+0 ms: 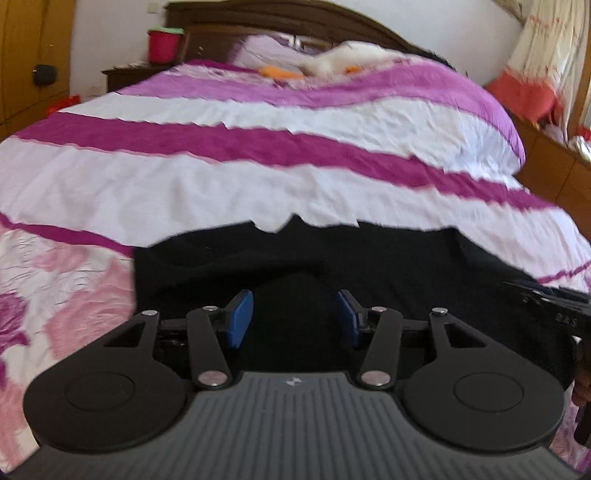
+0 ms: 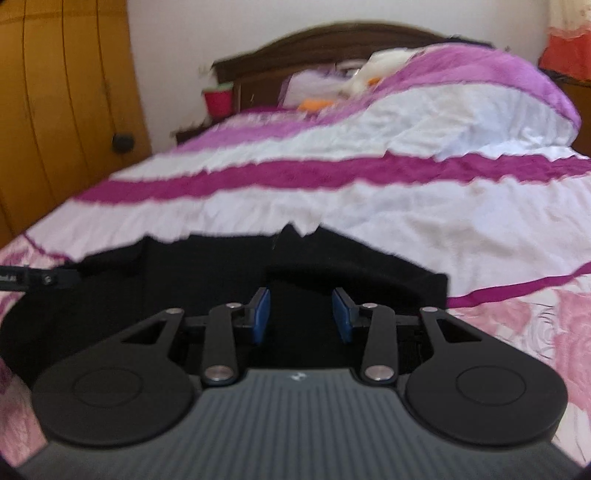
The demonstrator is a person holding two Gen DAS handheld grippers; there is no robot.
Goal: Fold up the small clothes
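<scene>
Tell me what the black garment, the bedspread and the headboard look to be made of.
Black garment: soft matte fabric, maybe knit or fleece; it drapes limply and shows no sheen, though blur hides the weave.
Bedspread: thin woven cloth, likely cotton, matte; fine crinkles and printed magenta stripes and pink roses.
Headboard: dark brown wood, seemingly varnished; smooth arched top, grain too blurred to tell.

Left wrist view: taken from behind the left gripper point(image 1: 295, 317), angled down and forward along the bed point(image 1: 258, 177) toward the headboard point(image 1: 280, 14); a black garment point(image 1: 332, 258) is seen close below. Right wrist view: set likewise behind the right gripper point(image 2: 301, 317), facing the same way, equally near. Garment, striped bedding, headboard and red tub point(image 2: 218, 100) are shared by both.
</scene>
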